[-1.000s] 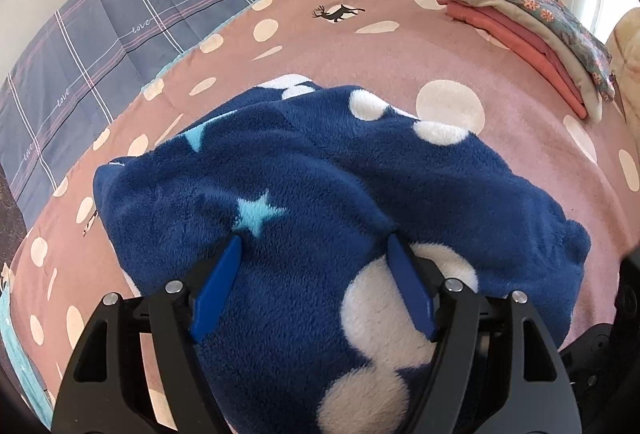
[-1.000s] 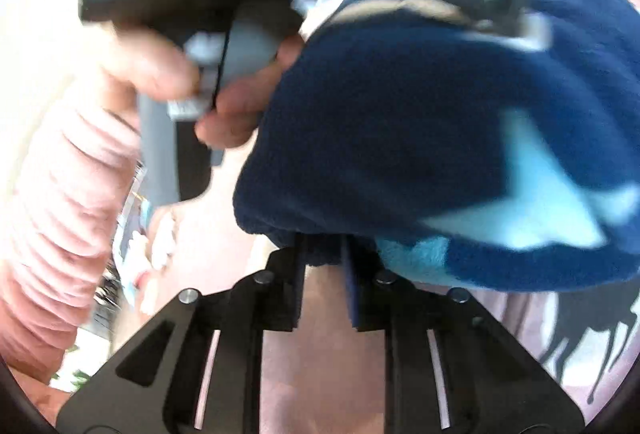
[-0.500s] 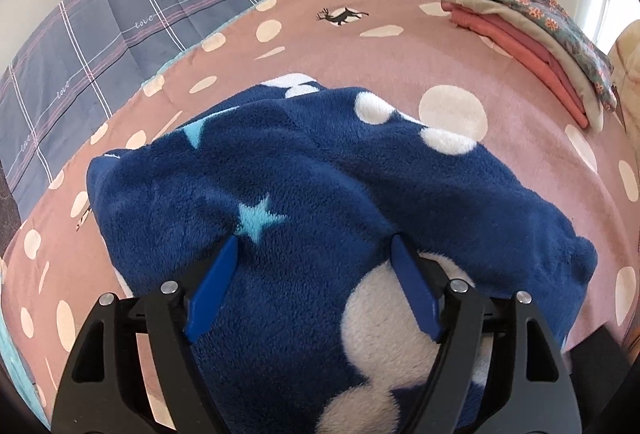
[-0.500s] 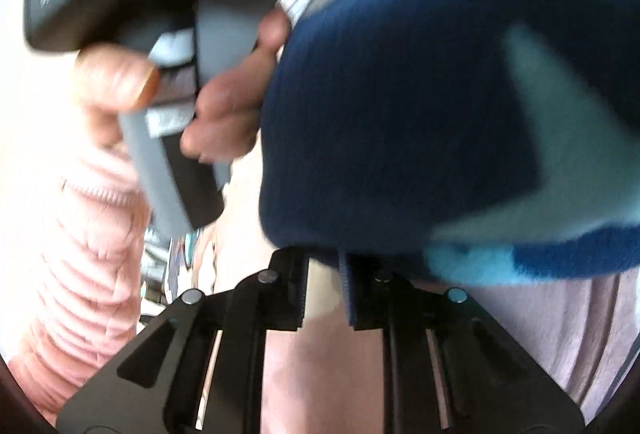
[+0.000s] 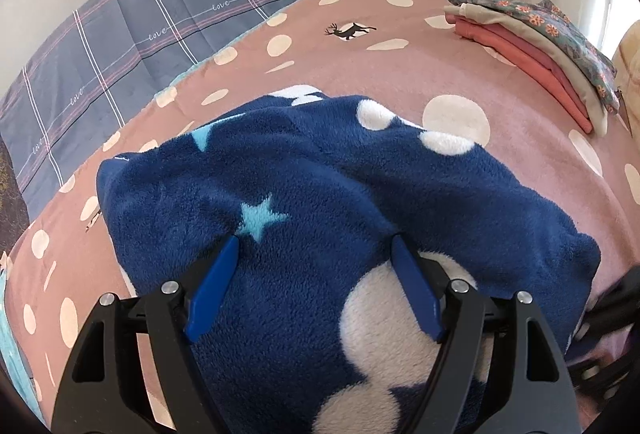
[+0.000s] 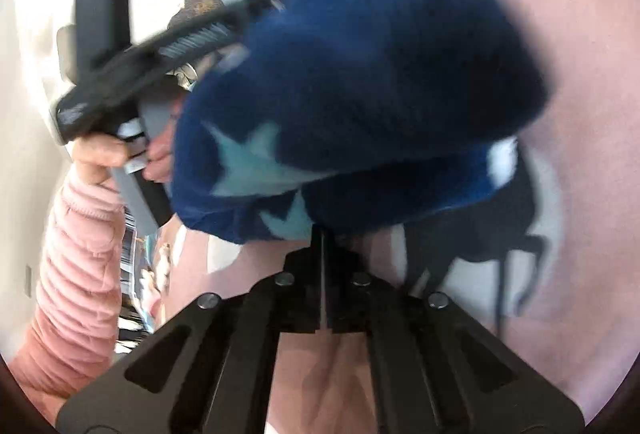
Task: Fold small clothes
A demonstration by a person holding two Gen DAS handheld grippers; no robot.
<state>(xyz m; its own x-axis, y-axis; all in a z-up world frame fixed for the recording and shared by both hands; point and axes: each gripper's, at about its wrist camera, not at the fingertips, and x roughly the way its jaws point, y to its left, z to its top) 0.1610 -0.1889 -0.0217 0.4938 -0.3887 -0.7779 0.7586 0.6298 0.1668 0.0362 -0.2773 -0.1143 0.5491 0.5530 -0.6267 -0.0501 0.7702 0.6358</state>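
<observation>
My left gripper (image 5: 314, 254) stands with its blue pads wide apart, pressed down on the navy fleece garment (image 5: 320, 185) that lies spread on the pink dotted bedspread (image 5: 392, 73). My right gripper (image 6: 323, 234) has its jaws drawn together at the garment's lower edge; the view is blurred, so I judge rather than see that a thin fold of fleece is pinched there.

The fleece looks thick, soft and light. I expect it to flop and bulge rather than crease sharply, and its plush pile should grip well, so nothing here is fragile or slippery. The best hold, I think, is at a hem or corner, where the layers are thinnest.

I count one navy garment being folded. One stack of folded clothes (image 5: 532, 45) sits at the far right of the bed, and I make out about four pieces in it. One plaid pillow (image 5: 120, 45) lies at the far left.
</observation>
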